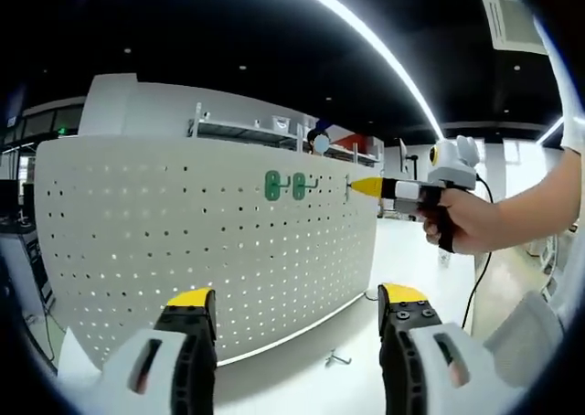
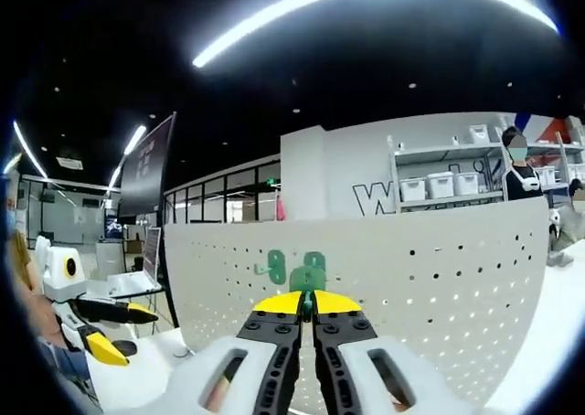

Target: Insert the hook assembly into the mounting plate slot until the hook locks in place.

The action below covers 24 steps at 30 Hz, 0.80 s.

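The white perforated mounting plate [image 1: 183, 241] stands upright on the table, and two green hook assemblies [image 1: 272, 186] [image 1: 299, 186] sit side by side in its upper part. My right gripper [image 1: 364, 187] reaches in from the right at that height, shut on another hook assembly [image 1: 350, 187] held close to the plate's right edge. In the right gripper view the shut yellow jaws [image 2: 306, 303] pinch that green hook assembly [image 2: 303, 279] just in front of the plate [image 2: 439, 269], below the two mounted ones [image 2: 276, 265] [image 2: 314, 262]. My left gripper [image 1: 297, 296] stands open and holds nothing, low before the plate.
A loose metal hook [image 1: 338, 358] lies on the white table [image 1: 302, 378] near the plate's foot. A person's hand [image 1: 471, 223] holds the right gripper. My left gripper [image 2: 123, 331] shows at the far left. Shelves with bins [image 2: 439, 182] and a person [image 2: 518, 173] stand behind the plate.
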{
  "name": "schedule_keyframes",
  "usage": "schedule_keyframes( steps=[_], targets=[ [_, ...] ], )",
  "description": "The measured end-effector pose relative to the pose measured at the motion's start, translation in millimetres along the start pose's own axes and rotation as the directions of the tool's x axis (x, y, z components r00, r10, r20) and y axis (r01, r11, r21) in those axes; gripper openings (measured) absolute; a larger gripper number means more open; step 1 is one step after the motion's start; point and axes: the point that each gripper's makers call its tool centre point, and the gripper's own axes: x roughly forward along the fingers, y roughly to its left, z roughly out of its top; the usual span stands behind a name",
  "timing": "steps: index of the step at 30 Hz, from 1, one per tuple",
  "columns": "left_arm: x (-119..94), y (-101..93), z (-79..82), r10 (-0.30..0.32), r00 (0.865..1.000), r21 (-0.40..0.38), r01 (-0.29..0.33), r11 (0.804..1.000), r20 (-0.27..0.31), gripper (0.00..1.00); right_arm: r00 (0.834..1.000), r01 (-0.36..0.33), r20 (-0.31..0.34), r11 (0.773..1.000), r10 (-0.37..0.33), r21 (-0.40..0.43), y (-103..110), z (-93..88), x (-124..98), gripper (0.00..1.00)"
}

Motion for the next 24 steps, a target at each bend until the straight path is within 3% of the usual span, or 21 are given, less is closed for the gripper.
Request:
schedule_keyframes(
  steps=[17, 24],
  targets=[
    [-12, 4.3, -3.7, 0.019, 1.0, 0.008, -0.019, 1.0, -0.024, 0.74, 0.999, 0.043, 0.004, 0.999, -0.043, -0.025, -31, 5.3, 20, 0.01],
    [-19, 1.1, -12.6, 0.018, 0.998, 0.016, -0.017, 1.0, -0.059, 0.74, 0.999, 0.044, 0.012, 0.999, -0.044, -0.019, -40, 5.7, 27, 0.01]
  ],
)
